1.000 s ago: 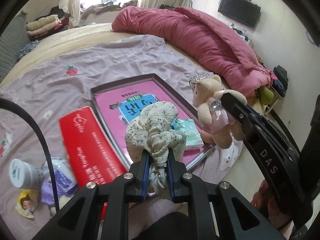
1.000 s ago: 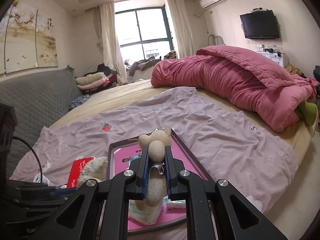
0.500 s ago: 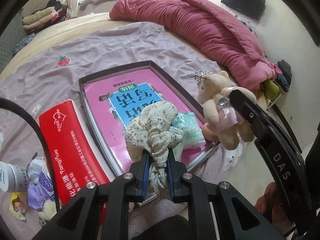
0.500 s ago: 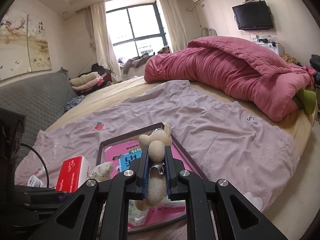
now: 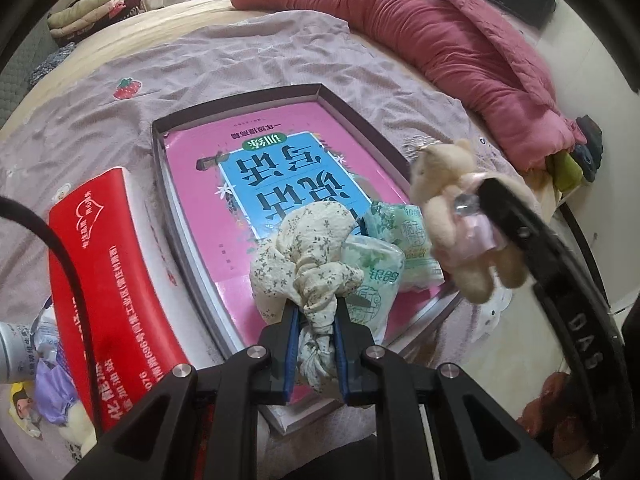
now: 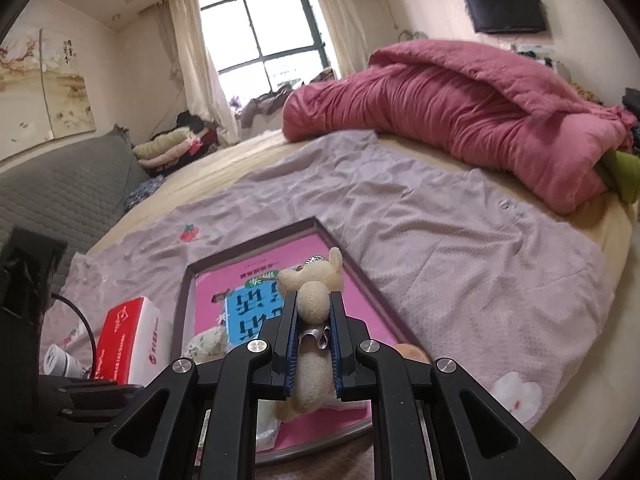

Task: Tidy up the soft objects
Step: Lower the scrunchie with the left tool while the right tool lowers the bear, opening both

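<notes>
Left gripper point(image 5: 316, 316): closed on knotted tail of floral cloth bundle point(image 5: 304, 252), bundle hanging over near end of shallow tray point(image 5: 240, 100). Right gripper point(image 6: 314, 328): clamped around plush bear point(image 6: 312, 300), held over tray's right edge. Tray holds pink book point(image 5: 260, 168) and green tissue packs point(image 5: 396, 236); red box point(image 5: 100, 280) lies beside tray on bed. Versus one second earlier: both grippers lower, nearer tray; grips unchanged.

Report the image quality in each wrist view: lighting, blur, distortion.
Left wrist: even daylight, strong fisheye bending; floral cloth bundle sharp, teddy bear slightly smeared. Right wrist: window blown out white, the bear close up and soft, dark vignette at the corners.
</notes>
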`<state>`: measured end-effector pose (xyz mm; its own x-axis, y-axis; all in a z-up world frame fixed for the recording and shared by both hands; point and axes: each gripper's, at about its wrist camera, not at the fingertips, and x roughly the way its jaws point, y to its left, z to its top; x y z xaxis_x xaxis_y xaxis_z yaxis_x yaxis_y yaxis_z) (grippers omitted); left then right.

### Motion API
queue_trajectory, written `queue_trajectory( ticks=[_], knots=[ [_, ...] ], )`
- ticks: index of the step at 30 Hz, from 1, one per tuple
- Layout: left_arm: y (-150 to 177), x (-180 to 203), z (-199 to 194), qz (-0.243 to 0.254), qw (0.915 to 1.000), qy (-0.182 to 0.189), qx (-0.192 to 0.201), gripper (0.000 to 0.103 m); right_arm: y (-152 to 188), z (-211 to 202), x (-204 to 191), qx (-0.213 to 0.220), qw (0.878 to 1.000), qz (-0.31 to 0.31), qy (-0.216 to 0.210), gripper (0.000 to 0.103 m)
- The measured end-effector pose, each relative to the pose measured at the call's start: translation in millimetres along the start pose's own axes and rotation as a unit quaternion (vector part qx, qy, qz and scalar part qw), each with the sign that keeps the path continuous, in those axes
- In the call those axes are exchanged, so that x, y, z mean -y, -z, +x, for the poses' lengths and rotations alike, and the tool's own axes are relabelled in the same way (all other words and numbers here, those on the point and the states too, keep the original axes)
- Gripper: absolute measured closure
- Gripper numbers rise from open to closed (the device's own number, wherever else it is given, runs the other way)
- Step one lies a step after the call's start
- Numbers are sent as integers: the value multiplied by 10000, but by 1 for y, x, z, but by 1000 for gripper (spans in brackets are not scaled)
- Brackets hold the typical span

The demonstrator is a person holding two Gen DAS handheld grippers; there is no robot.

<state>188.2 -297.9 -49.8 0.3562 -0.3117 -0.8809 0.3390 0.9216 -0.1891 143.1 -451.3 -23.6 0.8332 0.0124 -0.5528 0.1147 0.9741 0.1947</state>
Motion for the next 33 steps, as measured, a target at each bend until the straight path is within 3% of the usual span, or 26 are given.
queue_trajectory(
  ticks=[6, 13, 17, 19, 24, 27, 33],
  knots=[
    [-2, 1, 3, -3, 10000, 44, -15, 87, 13, 23, 2, -380, 9993, -26, 52, 90],
    [-2, 1, 3, -27, 10000, 66, -17, 87, 20, 29, 5, -443, 9977, -251, 438, 87],
    [-3, 0, 4, -66, 9999, 82, -26, 86, 22, 33, 14, -483, 9973, -86, 549, 84],
    [-4, -1, 4, -110, 9999, 93, -26, 86, 21, 32, 17, -450, 9972, -68, 601, 73],
    [-6, -2, 5, -184, 9998, 68, -37, 86, 20, 27, 15, -361, 9972, -142, 638, 69],
    [-7, 0, 7, -165, 9998, 10, -63, 86, 17, 21, 11, -274, 9972, -238, 650, 62],
    [-8, 2, 8, -124, 9999, 30, -96, 80, 13, 16, 5, -202, 9968, -377, 670, 55]
  ],
)
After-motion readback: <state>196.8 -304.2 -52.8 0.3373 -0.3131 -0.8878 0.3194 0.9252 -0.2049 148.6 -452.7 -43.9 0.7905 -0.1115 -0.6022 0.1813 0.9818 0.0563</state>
